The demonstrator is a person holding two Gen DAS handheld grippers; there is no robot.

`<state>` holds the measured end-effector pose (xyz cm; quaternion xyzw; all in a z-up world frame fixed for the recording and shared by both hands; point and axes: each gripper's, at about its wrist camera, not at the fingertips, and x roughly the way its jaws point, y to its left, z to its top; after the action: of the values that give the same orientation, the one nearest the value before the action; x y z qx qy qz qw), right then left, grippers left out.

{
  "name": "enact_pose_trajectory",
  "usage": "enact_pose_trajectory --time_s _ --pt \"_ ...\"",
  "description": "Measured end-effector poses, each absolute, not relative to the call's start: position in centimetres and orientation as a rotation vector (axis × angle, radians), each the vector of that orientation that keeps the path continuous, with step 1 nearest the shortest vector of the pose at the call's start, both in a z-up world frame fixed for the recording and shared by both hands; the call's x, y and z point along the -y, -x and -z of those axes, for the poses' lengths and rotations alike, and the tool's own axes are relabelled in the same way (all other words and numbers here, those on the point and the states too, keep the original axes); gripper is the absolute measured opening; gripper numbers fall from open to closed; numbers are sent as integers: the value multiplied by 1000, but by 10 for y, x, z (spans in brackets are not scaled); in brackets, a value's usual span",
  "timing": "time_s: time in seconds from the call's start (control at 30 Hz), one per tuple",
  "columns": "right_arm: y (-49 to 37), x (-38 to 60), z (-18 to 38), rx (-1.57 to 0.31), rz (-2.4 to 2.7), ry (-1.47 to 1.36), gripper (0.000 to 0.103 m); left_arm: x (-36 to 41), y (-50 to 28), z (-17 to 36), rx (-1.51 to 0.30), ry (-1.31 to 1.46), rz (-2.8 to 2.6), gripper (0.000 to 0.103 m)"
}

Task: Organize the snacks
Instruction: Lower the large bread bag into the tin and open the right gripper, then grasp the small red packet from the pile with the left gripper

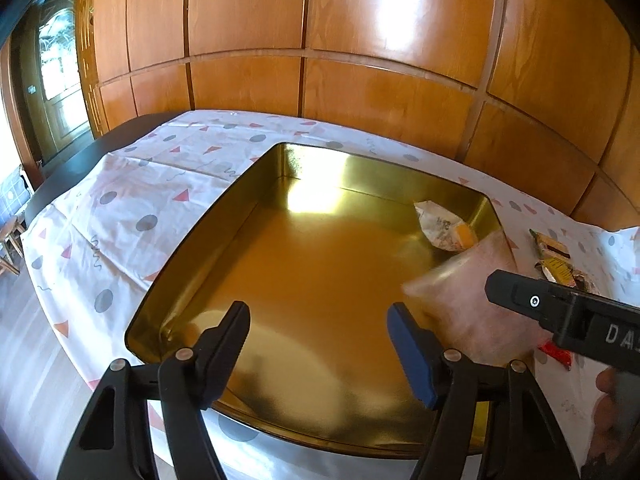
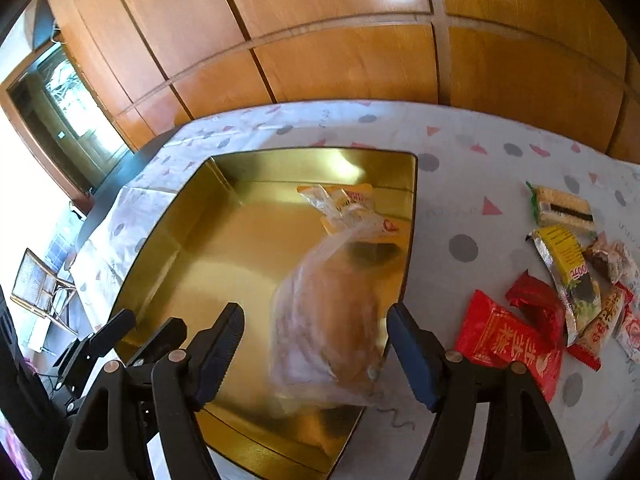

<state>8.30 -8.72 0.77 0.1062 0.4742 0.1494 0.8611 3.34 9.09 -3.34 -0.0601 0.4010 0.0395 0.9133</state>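
Note:
A gold tin tray [image 1: 248, 216] [image 2: 168, 240] sits on the patterned tablecloth. A yellow-and-white snack packet [image 1: 444, 228] [image 2: 352, 200] lies in its far right corner. A clear bag with a bread roll [image 2: 332, 320] [image 1: 468, 300] is blurred at the tray's right side, between the open jaws of my right gripper [image 2: 316, 332], not gripped. My left gripper [image 1: 320, 336] is open and empty over the tray's near edge. The right gripper's body [image 1: 560, 316] shows in the left wrist view.
Several wrapped snacks lie on the cloth right of the tray: a red packet [image 2: 508, 340], a yellow-and-silver packet [image 2: 564, 264] [image 1: 556, 260] and a cracker packet [image 2: 560, 204]. A wood-panelled wall [image 1: 360, 60] stands behind the table. A folding chair [image 2: 40, 284] stands at left.

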Motion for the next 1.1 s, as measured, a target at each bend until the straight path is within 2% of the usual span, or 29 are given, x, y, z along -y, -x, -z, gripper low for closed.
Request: enact_pose_trajectory --time_s 0.8,1.1 --pt "-35 161 -15 -905 -182 -270 75 -50 -26 15 -802 43 51 72" --pt "-14 208 2 -931 -58 -284 75 -24 -24 10 -792 -28 94 72"
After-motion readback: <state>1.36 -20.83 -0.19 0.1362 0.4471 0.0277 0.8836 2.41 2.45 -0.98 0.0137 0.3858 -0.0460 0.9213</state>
